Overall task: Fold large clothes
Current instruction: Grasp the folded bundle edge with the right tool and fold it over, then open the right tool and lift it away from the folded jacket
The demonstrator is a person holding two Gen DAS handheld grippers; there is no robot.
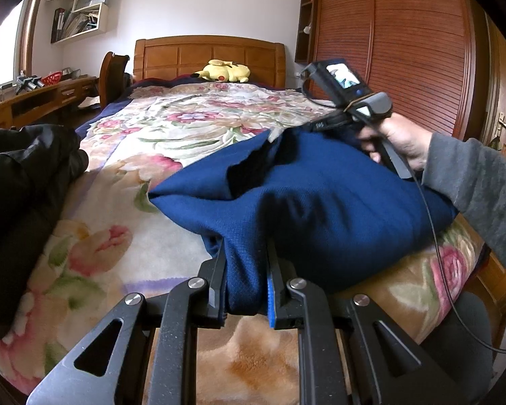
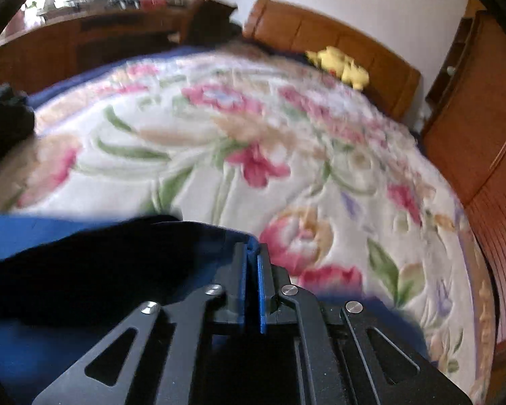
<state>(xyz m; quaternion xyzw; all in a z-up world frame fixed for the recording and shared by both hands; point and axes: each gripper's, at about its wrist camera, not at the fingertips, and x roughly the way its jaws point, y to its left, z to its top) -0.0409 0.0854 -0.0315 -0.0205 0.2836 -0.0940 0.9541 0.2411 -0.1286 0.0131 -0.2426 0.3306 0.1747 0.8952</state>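
A dark blue garment (image 1: pixel 320 202) lies bunched on the flowered bedspread (image 1: pixel 172 128). At the near edge of the bed my left gripper (image 1: pixel 246 280) is shut on a fold of it, and the cloth runs up between the fingers. A hand in a grey sleeve (image 1: pixel 472 182) holds the body of my right gripper (image 1: pixel 367 108) at the garment's far right side, where its tips are hidden by cloth. In the blurred right wrist view my right gripper (image 2: pixel 252 253) is shut on the blue garment's edge (image 2: pixel 27 233), beside a dark inner part (image 2: pixel 101 263).
A black garment (image 1: pixel 23 185) is heaped on the bed's left edge. A yellow plush toy (image 1: pixel 224 71) lies by the wooden headboard (image 1: pixel 209 50). A wooden wardrobe (image 1: pixel 404 44) stands to the right, and a desk (image 1: pixel 40 98) with a chair to the left.
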